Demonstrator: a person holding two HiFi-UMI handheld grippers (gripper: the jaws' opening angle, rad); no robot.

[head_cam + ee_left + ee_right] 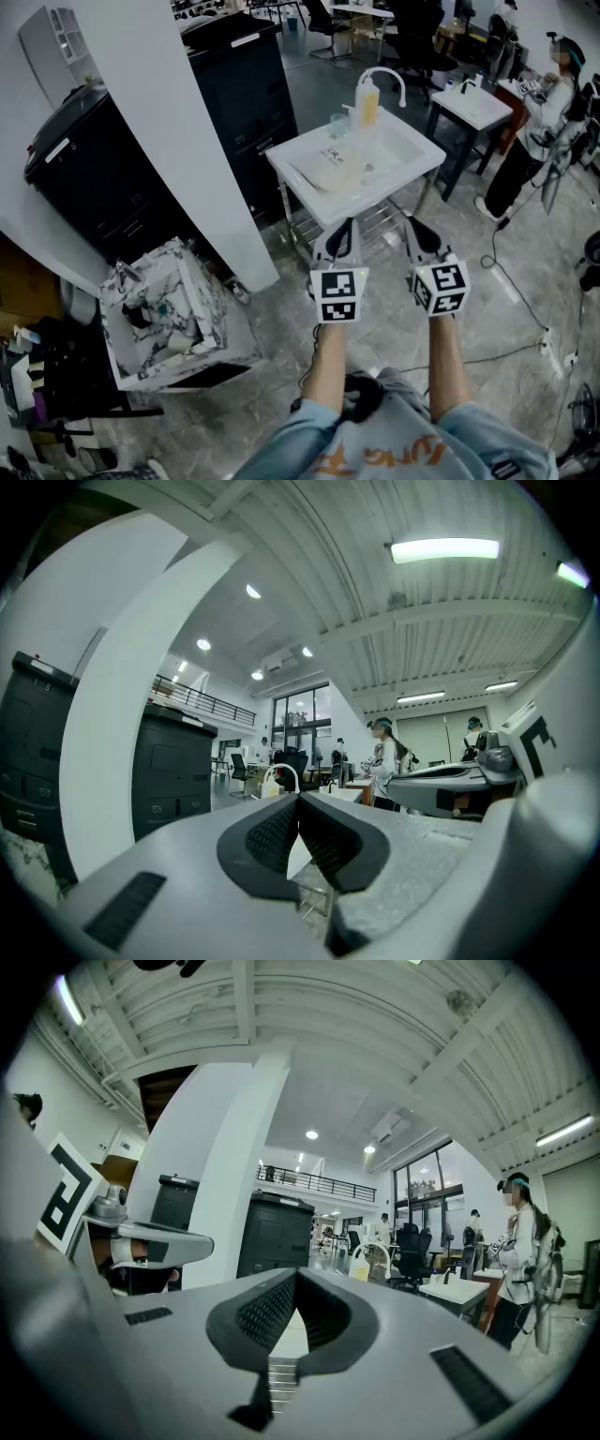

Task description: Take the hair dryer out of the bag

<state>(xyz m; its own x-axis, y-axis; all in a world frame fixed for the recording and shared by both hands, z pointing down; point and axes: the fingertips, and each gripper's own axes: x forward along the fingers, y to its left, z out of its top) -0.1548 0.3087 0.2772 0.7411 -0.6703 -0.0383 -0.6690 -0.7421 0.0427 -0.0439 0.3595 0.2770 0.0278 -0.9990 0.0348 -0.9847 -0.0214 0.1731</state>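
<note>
Hair dryer: I cannot pick it out among the dark and pale shapes inside the boxy, marble-print bag (159,373). The bag stands open on the mottled grey floor (272,375), beside a white pillar (178,141). My left gripper (343,228) (298,803) and right gripper (413,226) (295,1283) hang level, side by side. Their ribbed jaws are pressed together on nothing and aimed at a white rectangular sink (394,161).

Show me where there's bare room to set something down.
Bare floor lies between the patterned bag and the sink stand. The basin is free in its right half. Crowded: inside the bag, and around the cables at right.
</note>
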